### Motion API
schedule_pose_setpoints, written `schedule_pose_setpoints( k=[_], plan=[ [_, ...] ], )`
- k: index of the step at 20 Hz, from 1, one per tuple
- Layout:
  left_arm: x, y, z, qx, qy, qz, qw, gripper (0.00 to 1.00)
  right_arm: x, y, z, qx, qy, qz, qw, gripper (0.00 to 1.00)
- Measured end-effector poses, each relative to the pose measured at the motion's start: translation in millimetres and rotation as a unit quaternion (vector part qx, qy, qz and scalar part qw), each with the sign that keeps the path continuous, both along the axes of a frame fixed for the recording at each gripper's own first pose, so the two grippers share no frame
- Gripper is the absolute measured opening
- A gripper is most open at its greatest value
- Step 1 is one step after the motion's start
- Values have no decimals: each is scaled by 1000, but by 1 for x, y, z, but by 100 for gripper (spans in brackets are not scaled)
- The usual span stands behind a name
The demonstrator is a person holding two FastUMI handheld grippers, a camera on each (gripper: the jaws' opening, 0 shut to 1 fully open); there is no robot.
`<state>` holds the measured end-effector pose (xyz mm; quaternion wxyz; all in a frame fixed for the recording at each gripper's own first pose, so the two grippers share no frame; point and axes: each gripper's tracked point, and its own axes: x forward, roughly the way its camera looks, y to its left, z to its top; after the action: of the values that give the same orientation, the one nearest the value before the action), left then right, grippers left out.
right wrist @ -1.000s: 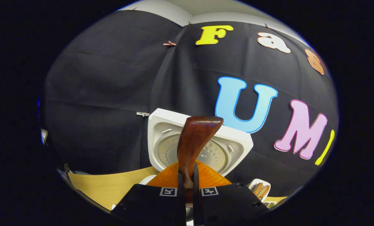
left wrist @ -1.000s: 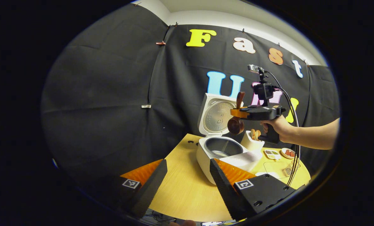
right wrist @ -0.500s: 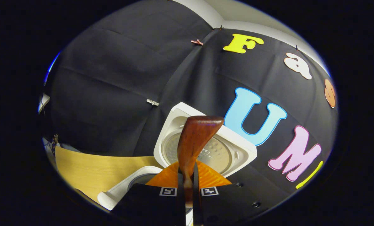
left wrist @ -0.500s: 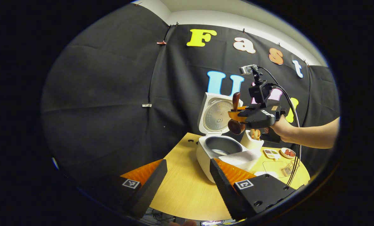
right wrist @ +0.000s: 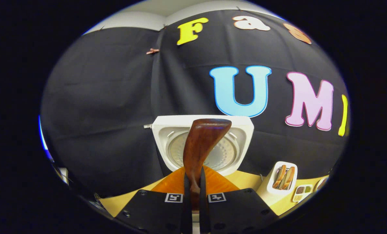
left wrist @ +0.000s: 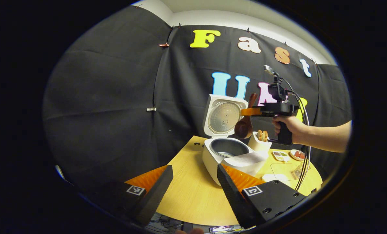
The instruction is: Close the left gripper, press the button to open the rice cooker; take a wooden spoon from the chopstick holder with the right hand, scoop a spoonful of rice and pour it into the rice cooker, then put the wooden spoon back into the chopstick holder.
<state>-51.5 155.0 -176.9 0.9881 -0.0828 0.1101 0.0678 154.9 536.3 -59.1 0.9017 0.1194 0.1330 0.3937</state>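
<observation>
The white rice cooker [left wrist: 217,156] stands on the wooden table with its lid [left wrist: 223,115] raised and its dark inner pot [left wrist: 228,148] exposed. My right gripper [left wrist: 248,112] is shut on the dark wooden spoon [left wrist: 244,126], held by a hand above the gap between cooker and white chopstick holder [left wrist: 259,142]; the bowl hangs downward. In the right gripper view the spoon's handle [right wrist: 201,143] rises between the shut fingers, in front of the lid [right wrist: 202,146], with the chopstick holder [right wrist: 279,182] lower right. My left gripper [left wrist: 193,188] hovers open over the table's near edge.
A white bowl or bag of rice [left wrist: 247,161] sits against the cooker's front right. Small dishes [left wrist: 281,156] and a wire item [left wrist: 300,170] lie on the right of the round wooden table [left wrist: 187,195]. Cables hang from the right gripper.
The right gripper has levelled out from a tilt and shifted right, away from the pot toward the chopstick holder, with the spoon in it. The left gripper stays put.
</observation>
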Motion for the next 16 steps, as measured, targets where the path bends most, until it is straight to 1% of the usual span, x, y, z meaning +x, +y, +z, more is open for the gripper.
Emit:
schedule_pose_setpoints(
  k=[4, 6, 10, 12, 14, 16],
  plan=[
    [-6, -5, 4, -12, -5, 1, 1000, 94, -2, -59, 36, 48, -9, -35, 998, 13],
    [-8, -6, 10, -14, -9, 2, 1000, 94, -7, -94, 50, 61, -19, -54, 997, 13],
    [-7, -16, 21, 6, -12, -4, 1000, 95, -22, -160, 66, 56, -54, -87, 993, 13],
    [-8, -20, 26, 14, -14, -7, 1000, 94, -29, -188, 71, 61, -60, -98, 991, 13],
    [-6, -28, 30, 8, -16, -14, 1000, 94, -32, -221, 73, 62, -64, -113, 990, 13],
    [-3, -39, 33, 3, -18, -21, 1000, 94, -31, -253, 73, 51, -77, -131, 987, 13]
  ],
)
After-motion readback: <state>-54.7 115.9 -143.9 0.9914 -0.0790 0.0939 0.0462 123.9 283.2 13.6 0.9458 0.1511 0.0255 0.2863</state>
